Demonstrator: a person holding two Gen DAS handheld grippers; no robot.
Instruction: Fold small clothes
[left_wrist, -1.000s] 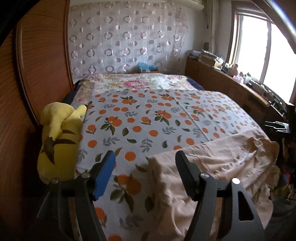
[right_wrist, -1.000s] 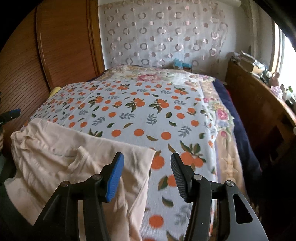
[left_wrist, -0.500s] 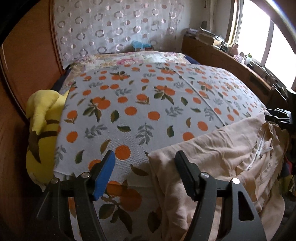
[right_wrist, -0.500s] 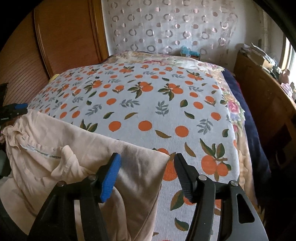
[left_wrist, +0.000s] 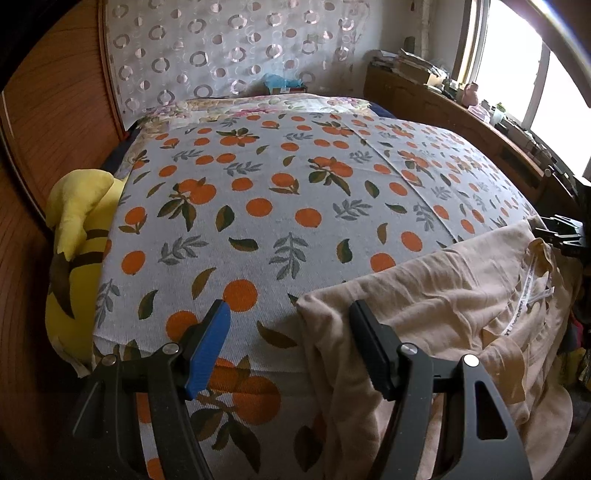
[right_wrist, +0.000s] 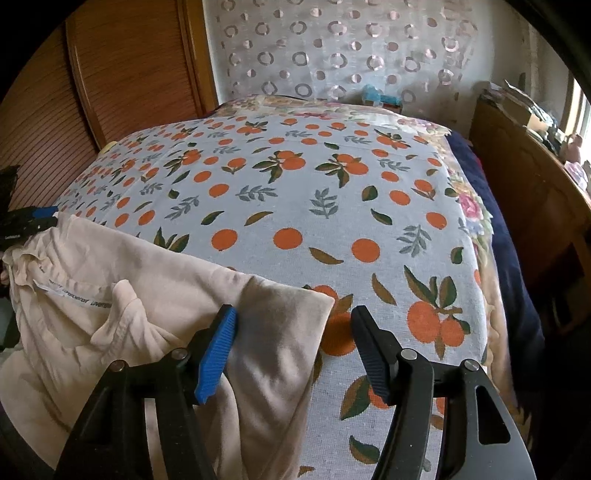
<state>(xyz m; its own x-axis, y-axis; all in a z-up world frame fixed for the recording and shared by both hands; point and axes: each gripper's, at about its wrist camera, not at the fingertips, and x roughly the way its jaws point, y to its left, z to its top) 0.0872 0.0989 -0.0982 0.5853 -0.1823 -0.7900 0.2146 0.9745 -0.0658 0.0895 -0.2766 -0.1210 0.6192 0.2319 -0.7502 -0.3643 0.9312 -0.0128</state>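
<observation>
A beige garment (left_wrist: 436, 295) lies over the near edge of the bed, partly hanging down; a white label strip shows near its neck. In the right wrist view the garment (right_wrist: 147, 295) fills the lower left. My left gripper (left_wrist: 290, 345) is open, just above the garment's left corner, which lies between the fingers. My right gripper (right_wrist: 293, 349) is open, with the garment's right corner between its fingers. Neither holds the cloth.
The bed (left_wrist: 277, 184) has a white cover with an orange-fruit print. A yellow plush toy (left_wrist: 77, 236) lies at its left side against a wooden wardrobe (left_wrist: 48, 110). A cluttered wooden sideboard (left_wrist: 461, 122) runs under the window on the right.
Both grippers have moved forward and lower over the bed's near edge, closer to the garment's corners. Both stay open.
</observation>
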